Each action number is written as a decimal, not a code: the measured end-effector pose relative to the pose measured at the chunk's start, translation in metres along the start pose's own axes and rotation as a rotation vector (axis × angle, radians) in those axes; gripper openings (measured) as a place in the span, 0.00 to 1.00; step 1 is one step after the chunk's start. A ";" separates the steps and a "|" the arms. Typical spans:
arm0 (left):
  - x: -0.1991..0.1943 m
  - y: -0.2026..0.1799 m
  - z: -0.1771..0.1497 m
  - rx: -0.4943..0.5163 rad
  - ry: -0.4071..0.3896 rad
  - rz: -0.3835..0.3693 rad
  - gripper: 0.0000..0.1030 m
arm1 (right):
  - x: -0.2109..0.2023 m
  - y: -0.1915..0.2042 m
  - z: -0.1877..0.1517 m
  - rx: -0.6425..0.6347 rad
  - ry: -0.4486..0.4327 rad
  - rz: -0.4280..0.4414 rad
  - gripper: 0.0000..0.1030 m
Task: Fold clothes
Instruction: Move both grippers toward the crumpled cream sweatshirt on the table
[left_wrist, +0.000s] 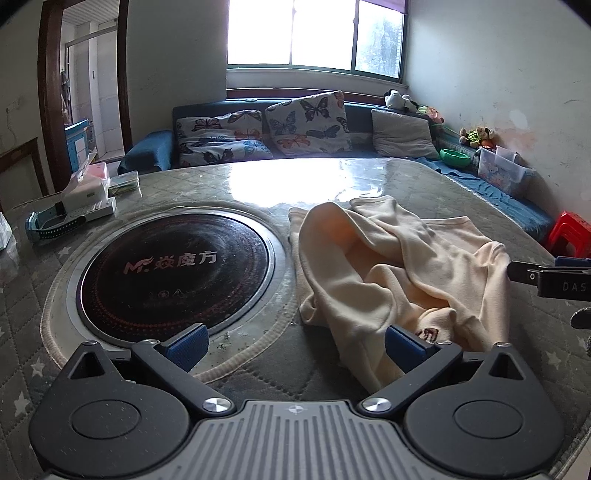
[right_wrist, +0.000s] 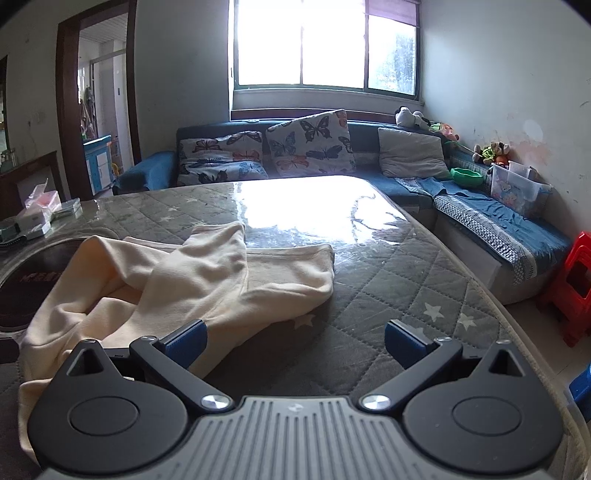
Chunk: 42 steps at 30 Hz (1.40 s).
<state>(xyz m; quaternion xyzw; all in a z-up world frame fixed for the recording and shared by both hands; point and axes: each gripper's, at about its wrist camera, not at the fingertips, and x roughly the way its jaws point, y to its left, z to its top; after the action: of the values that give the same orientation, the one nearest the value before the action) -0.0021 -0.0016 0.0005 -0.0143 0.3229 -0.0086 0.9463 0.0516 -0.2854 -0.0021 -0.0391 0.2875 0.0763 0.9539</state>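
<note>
On the quilted table, lower right of the left view, lies the garment, crumpled. It looks soft, light and floppy, so it will sag wherever lifted; I'd take it by a hem or shoulder edge, both sides together. It is cream, heavily creased, with a small brown motif near its front edge. Left of it sits a round black hob. The left gripper and right gripper both gape wide, holding nothing.

Both wrist views low, windowward
</note>
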 end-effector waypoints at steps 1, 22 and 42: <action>-0.001 -0.001 0.000 0.002 0.000 -0.002 1.00 | 0.000 0.001 0.000 -0.005 -0.001 -0.001 1.00; -0.011 -0.013 -0.011 0.037 0.030 0.004 1.00 | -0.033 0.021 -0.010 -0.085 -0.016 0.070 1.00; -0.018 -0.019 -0.020 0.039 0.055 -0.004 1.00 | -0.044 0.031 -0.021 -0.088 0.026 0.126 1.00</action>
<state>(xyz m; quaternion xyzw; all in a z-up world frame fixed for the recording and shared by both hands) -0.0291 -0.0208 -0.0036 0.0037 0.3484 -0.0171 0.9372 -0.0015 -0.2625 0.0040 -0.0638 0.2983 0.1480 0.9408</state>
